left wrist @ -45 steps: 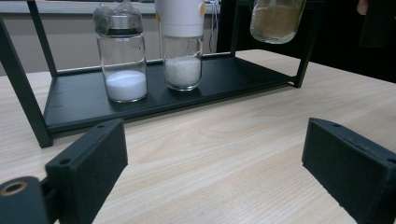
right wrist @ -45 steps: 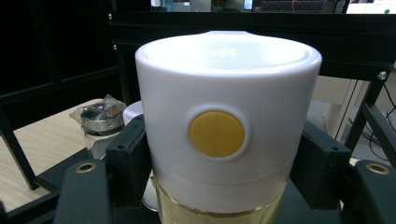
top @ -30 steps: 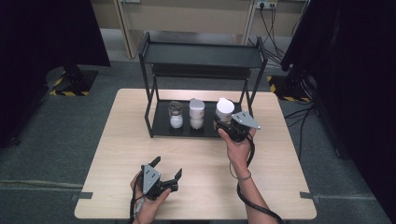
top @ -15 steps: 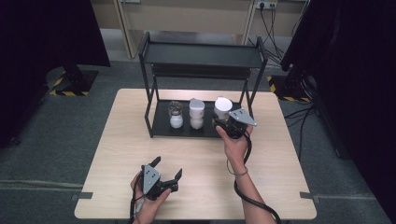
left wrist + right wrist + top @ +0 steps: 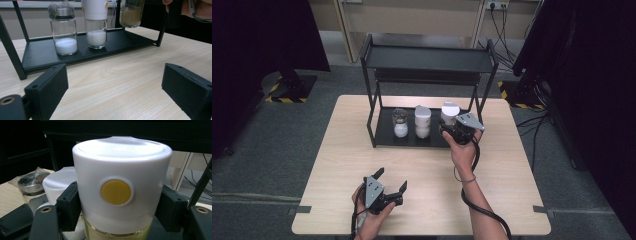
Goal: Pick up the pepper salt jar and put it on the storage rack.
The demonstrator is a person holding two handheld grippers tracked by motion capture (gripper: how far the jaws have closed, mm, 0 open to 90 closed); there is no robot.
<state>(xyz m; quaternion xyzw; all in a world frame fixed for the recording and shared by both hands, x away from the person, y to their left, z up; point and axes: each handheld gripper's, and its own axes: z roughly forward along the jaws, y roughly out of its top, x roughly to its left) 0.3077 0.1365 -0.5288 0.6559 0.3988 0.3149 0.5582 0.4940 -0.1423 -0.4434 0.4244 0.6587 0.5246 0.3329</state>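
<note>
High view overhead facing forward, tool views low, close, perhaps sharing rack (image 5: 427,60)

Brown-filled jar (image 5: 131,13), top cut off

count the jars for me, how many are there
3: one with a wrapped top at the rack's left on its bottom shelf, a white-capped one beside it, and a third held in the right gripper.

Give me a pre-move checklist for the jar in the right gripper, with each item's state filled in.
1. Right gripper clamped on the brown-filled jar: ok.
2. Jar clear of the rack's bottom shelf: ok, it hangs above it.
3. Jar apart from the middle jar: ok.
4. Lid seated: ok.
5. Left gripper open, clear of the rack: ok.
6. Destination: cannot tell.
</note>
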